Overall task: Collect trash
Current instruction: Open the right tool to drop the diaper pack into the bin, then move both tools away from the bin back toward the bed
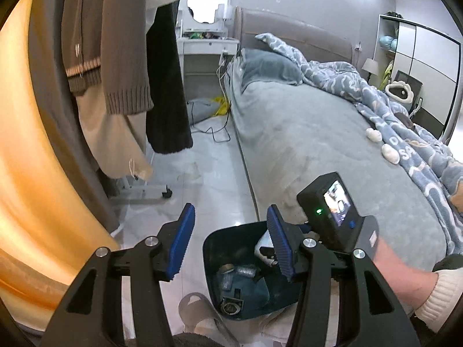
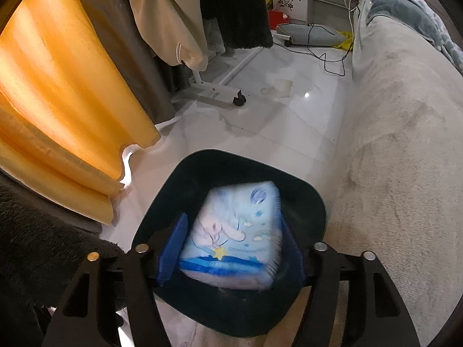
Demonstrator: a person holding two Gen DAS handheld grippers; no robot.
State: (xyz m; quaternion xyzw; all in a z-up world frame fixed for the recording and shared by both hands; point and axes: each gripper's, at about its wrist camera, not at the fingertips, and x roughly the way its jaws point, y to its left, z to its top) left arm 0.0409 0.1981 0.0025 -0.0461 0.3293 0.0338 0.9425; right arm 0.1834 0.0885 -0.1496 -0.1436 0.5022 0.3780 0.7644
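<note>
A dark bin (image 2: 162,190) stands on the pale floor beside the bed. My right gripper (image 2: 233,222) hangs over its mouth, pointing steeply down. A light blue tissue pack (image 2: 228,231) with a cartoon print sits between its blue pads (image 2: 173,245), blurred while the fingers look sharp, so the pads seem not to press on it. In the left wrist view my left gripper (image 1: 230,217) stands open and empty above the bin (image 1: 208,248). Inside the bin lie several wrappers and small cans (image 1: 231,280). The right gripper's camera body (image 1: 327,202) and the hand in a cream cuff (image 1: 405,274) are beside it.
The grey bed (image 2: 405,144) runs along the right with a blue patterned quilt (image 1: 376,101). An orange curtain (image 2: 58,86) and a wheeled clothes rack (image 2: 214,89) with hanging clothes fill the left. A black cable (image 2: 327,57) and a stain (image 2: 277,86) are on the floor ahead.
</note>
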